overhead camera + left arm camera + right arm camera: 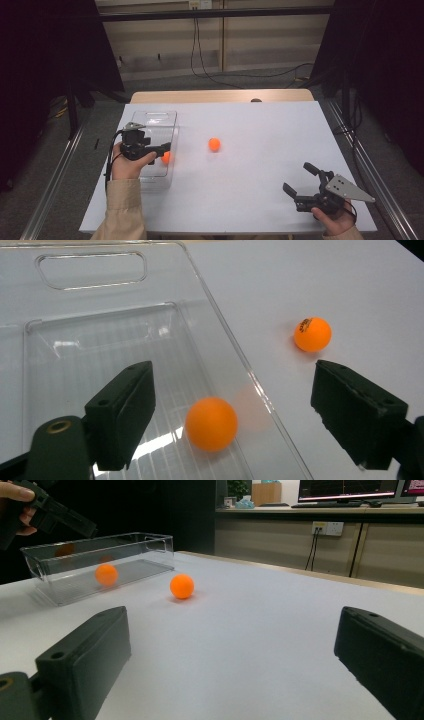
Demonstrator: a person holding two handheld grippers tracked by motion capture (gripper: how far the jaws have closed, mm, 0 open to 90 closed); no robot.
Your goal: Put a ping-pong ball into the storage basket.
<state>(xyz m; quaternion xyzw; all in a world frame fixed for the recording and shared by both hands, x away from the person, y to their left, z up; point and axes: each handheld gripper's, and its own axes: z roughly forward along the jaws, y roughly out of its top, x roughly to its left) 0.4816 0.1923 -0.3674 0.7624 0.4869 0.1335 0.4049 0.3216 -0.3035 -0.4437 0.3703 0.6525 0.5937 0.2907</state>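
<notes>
One orange ball (165, 157) (211, 423) (106, 574) lies inside a clear plastic box (156, 119) (90, 287) (131, 544) at the table's left. Just above it hovers my left gripper (164, 149) (235, 392), open, its jaws wide on either side of the ball and not touching it. A second orange ball (214, 144) (312, 333) (182, 586) rests on the white table to the right of the box. Near the front right edge, my right gripper (300, 178) (235, 645) is held open with nothing between its jaws, pointing toward the balls.
The white table (260, 125) spans the view, with a wooden strip along its far edge. Dark curtains stand at both sides and cables hang at the back wall. In the right gripper view a hand holding the left gripper (52, 514) hangs over the box.
</notes>
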